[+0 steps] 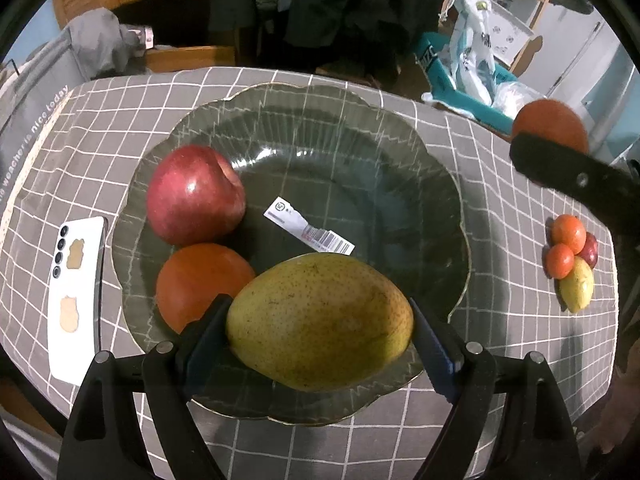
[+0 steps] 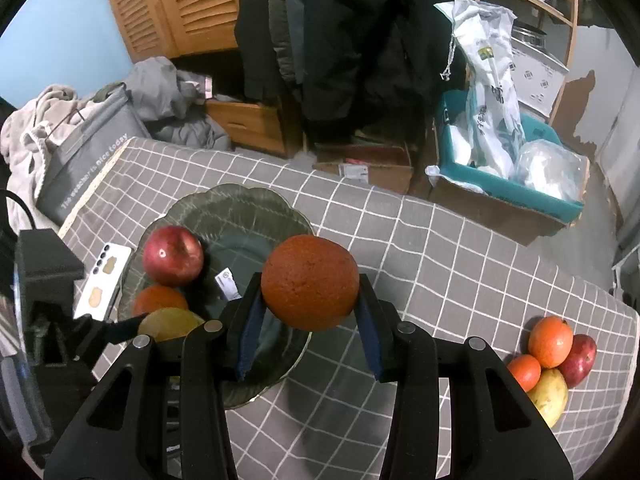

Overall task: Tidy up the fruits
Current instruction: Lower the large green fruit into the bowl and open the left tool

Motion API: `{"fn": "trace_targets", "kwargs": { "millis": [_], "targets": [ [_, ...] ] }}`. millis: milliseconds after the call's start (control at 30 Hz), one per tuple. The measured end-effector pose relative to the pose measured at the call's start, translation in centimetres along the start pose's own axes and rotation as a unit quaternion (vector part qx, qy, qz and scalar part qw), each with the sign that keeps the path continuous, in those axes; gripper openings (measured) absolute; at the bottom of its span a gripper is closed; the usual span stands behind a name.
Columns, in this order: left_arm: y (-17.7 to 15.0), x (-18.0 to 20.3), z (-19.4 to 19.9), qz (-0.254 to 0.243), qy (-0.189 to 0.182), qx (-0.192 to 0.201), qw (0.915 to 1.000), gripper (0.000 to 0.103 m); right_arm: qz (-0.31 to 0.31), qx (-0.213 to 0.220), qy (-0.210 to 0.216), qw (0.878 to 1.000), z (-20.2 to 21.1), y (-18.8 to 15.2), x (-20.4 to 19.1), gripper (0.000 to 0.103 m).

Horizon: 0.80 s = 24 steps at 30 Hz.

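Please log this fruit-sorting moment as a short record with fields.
left gripper: shut on mango, low over the near side of the bowl
right gripper: shut on orange, held above the table
glass bowl: holds apple, tomato, paper label
loose fruit pile: right edge of tablecloth
phone: left of bowl

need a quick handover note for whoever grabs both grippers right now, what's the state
Left gripper: shut on the mango, low over the near side of the glass plate; whether the mango touches the plate is unclear.
Right gripper: shut on an orange, held in the air by the plate's right edge.
Done: apple and another orange are in the plate.
Left: release the mango, place the held orange, then fetch the pile at the table's right: two oranges, a red fruit, a yellow one.
A phone lies left of the plate.
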<state>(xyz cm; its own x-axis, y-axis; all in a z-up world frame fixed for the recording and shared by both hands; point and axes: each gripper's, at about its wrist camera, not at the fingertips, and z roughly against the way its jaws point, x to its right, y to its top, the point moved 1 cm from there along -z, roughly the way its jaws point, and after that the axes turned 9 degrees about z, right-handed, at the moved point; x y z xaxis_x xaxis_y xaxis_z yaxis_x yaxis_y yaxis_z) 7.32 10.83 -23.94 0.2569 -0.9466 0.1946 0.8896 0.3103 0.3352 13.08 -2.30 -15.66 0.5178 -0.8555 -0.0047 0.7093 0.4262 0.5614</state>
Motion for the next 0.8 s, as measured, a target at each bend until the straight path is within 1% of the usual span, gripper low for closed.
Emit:
{"fn": "trace_targets", "kwargs": {
  "millis": [100,200,300,400,567,800],
  "targets": [
    [-0.1,0.4,-0.1,-0.009,0.007,-0.001,0.9999,0.087,0.000,0.000,0.000,1.000,0.0,0.0,0.0,0.042],
    [0.1,0.3,0.6,-0.006,-0.001,0.014,0.9999,0.087,-0.001,0.000,0.001,1.000,0.0,-0.1,0.1,0.042],
    [0.6,-0.1,1.2,0.001,-0.005,0.024,0.9997,0.090,-0.002,-0.001,0.002,1.000,-0.1,0.0,0.1,0.042],
    [0.7,-0.8,1.5,0.014,-0.004,0.024,0.9996,0.090,-0.004,-0.006,0.005,1.000,-0.5,0.2,0.0,0.042],
    [1.1,-2.0,2.6,0.032,0.006,0.038,0.9987,0.090,-0.005,-0.015,0.014,1.000,-1.6,0.2,-0.1,0.042],
    [1.7,-4.7,3.2,0.078,0.015,0.048,0.9957,0.090,0.003,-0.045,0.034,0.998,-4.3,-0.5,-1.1,0.042]
  ]
}}
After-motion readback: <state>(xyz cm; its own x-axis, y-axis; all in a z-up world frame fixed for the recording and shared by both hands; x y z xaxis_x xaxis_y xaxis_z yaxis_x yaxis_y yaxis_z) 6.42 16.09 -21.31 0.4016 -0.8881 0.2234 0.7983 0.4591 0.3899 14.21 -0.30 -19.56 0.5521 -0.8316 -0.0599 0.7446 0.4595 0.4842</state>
